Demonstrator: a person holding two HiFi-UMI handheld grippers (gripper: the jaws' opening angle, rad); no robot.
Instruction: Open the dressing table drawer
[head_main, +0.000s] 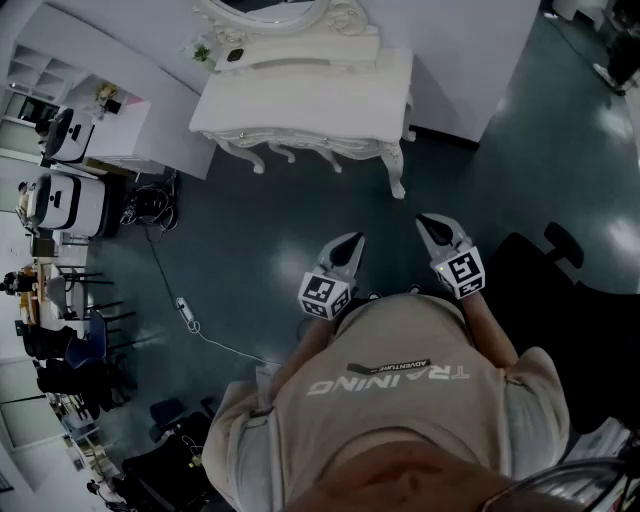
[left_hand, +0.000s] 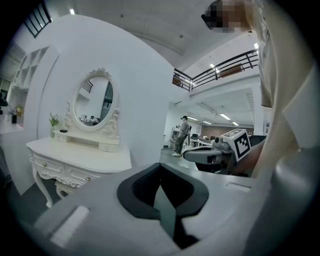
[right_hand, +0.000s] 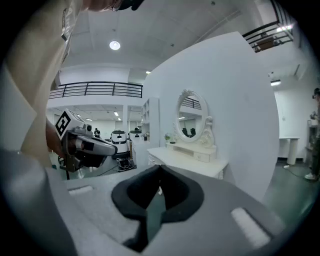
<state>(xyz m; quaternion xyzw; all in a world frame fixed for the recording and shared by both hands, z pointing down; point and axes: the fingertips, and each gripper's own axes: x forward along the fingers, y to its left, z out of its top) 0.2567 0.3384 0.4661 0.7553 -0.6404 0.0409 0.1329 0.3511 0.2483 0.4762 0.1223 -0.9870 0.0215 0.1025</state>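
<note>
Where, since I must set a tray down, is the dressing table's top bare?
White carved dressing table: bare from its front edge to the oval white-framed mirror. Crowded at the left rear: small green plant, small black item.

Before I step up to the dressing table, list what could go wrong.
Both the left gripper and right gripper are shut and well short of the dressing table; they may bump its small drawer knobs rather than grip one. A cable and power strip lie on the floor to the left, likely a trip hazard.

Shirt (head_main: 400, 410) print: "TRAINING", seen upside down.
</note>
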